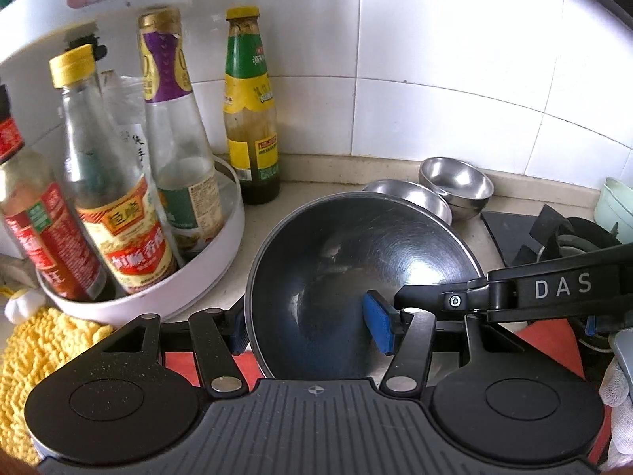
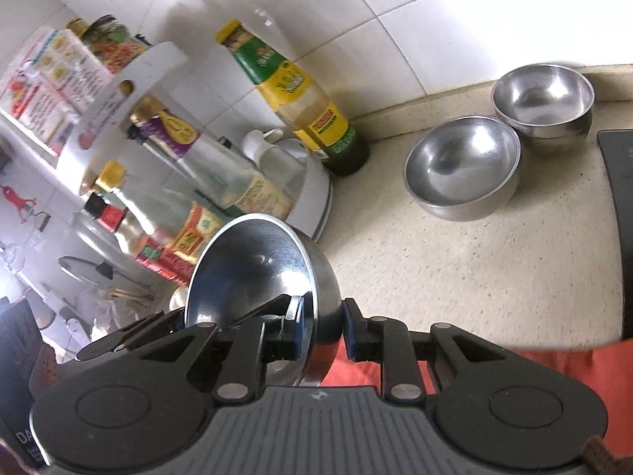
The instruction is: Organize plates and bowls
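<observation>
While the left wrist view looks down into it, the bowl (image 1: 356, 277) sits mouth-up and tilted toward the wall, its near rim pinched between the blue pads (image 1: 379, 326) of the left tool (image 1: 308, 332), one pad inside, one outside. Two more steel bowls (image 1: 455, 186) stand on the worktop (image 1: 316, 194) behind it, touching. A white rack (image 1: 166, 297) holds four bottles; a fifth bottle (image 1: 250, 118) stands beside it by the tiles. Only here the right tool's arm shows, crossing from the right.

From the right wrist, the right tool (image 2: 322, 332) is clamped on the same bowl (image 2: 257, 269), which appears on edge, mouth facing left. Only this view shows both spare bowls (image 2: 463, 166) whole, upright, and the bare worktop (image 2: 435, 269) between
</observation>
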A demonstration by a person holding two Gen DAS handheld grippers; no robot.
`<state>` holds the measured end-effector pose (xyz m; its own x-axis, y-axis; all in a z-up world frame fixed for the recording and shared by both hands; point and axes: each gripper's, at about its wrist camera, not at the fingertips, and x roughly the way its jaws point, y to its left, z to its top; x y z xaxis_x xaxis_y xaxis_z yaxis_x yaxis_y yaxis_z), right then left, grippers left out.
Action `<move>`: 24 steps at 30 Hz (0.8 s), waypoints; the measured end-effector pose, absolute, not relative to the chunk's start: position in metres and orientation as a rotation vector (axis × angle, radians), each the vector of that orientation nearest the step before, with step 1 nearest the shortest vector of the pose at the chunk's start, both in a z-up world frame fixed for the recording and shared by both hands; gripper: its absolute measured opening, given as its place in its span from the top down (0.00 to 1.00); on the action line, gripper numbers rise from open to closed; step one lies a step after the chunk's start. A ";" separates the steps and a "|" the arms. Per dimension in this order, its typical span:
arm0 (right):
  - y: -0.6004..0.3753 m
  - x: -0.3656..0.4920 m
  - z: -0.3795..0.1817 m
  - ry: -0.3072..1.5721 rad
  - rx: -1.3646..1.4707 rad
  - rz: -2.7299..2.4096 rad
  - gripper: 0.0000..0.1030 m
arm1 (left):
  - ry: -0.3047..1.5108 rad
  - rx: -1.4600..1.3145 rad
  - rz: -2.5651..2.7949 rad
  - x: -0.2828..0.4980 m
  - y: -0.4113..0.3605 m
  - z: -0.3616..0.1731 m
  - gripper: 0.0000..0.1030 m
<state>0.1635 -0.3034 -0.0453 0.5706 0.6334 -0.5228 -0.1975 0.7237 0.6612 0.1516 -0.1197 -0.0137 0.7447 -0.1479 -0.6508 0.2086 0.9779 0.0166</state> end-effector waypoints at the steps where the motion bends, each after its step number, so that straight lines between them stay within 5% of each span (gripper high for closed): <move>1: -0.303 0.160 -0.045 0.829 0.587 0.522 0.80 | 0.703 0.091 -0.195 0.148 -0.119 -0.013 0.38; 24: -0.308 0.098 -0.038 0.807 0.630 0.404 0.80 | 0.678 0.144 -0.323 0.105 -0.125 -0.007 0.38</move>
<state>0.0975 -0.3081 -0.0376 0.6322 0.5570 -0.5386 -0.0977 0.7469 0.6577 0.1050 -0.1252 -0.0068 0.7314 -0.2456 -0.6362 0.3388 0.9405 0.0264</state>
